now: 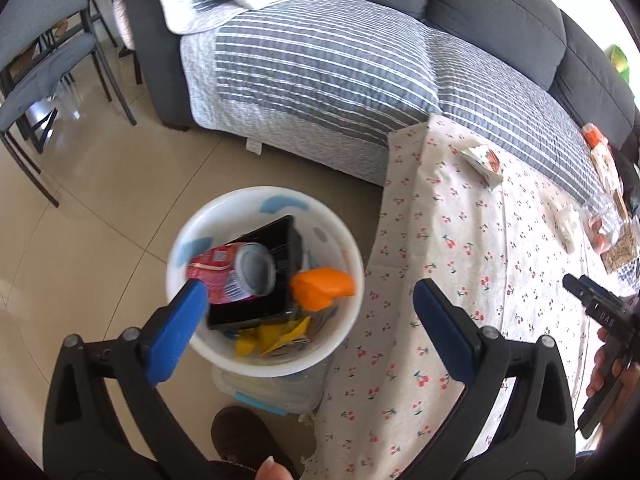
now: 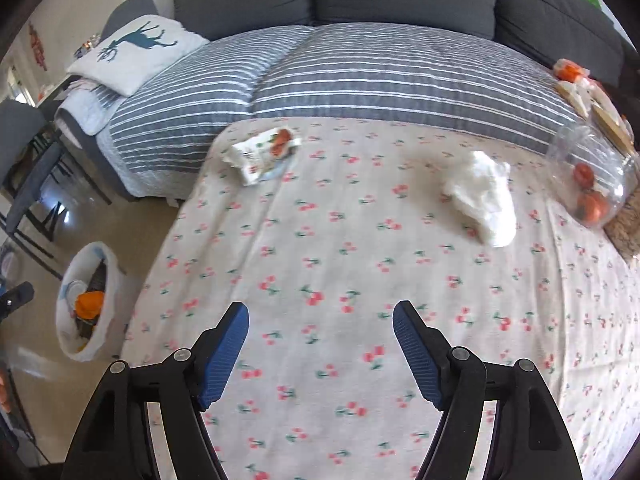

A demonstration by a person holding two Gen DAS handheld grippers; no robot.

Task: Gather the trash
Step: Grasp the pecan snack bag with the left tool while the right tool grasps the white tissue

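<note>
A white trash bin (image 1: 344,240) stands on the floor beside the table. It holds a pink can (image 1: 236,272), a black tray (image 1: 276,236), an orange wrapper (image 1: 324,288) and yellow wrappers. My left gripper (image 1: 310,300) is open and empty just above the bin. My right gripper (image 2: 320,316) is open and empty over the cherry-print tablecloth (image 2: 320,240). A crumpled snack wrapper (image 2: 264,152) lies at the table's far left. A crumpled white tissue (image 2: 484,200) lies at the far right. The bin also shows in the right wrist view (image 2: 108,312).
A clear plastic container with tomatoes (image 2: 592,184) and packets stand at the table's right edge. A grey sofa with a striped cover (image 2: 360,76) runs behind the table. A grey chair (image 1: 36,68) stands left on the tiled floor. A clear box (image 1: 272,392) sits under the bin.
</note>
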